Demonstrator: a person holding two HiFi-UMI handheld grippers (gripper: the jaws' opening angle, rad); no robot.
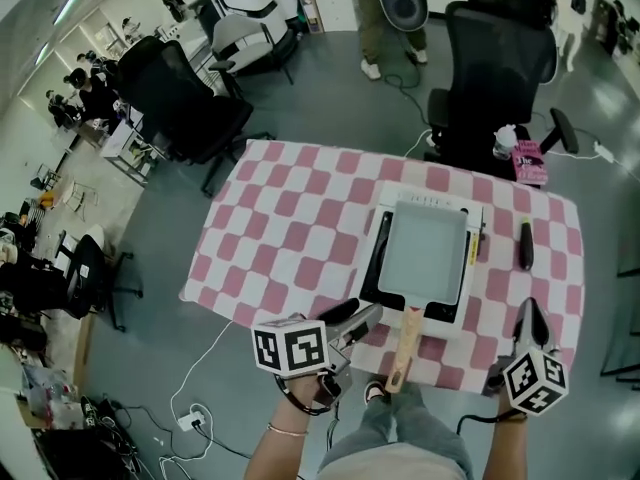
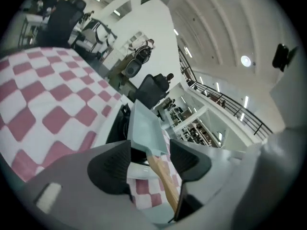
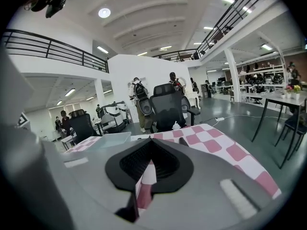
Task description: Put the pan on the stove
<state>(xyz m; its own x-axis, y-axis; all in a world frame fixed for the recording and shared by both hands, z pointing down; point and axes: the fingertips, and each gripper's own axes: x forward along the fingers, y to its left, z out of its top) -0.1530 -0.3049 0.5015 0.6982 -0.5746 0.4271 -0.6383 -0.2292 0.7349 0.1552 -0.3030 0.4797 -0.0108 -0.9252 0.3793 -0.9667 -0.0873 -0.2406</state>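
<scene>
Pan [image 1: 422, 251] sits on the stove [image 1: 373, 265]; the job looks done.
Left gripper [image 1: 356, 320], jaws apart, around the handle [image 1: 405, 348] without touching it, just off the stove; right gripper [image 1: 530, 320] closed, empty.

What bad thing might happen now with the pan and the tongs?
1. The pan sits on the stove, but its wooden handle sticks out toward the table's front edge. The open left tongs are right by it, so a bump might swing the pan crooked or off the stove.
2. The person's legs are just below the handle's end and might knock it.
</scene>
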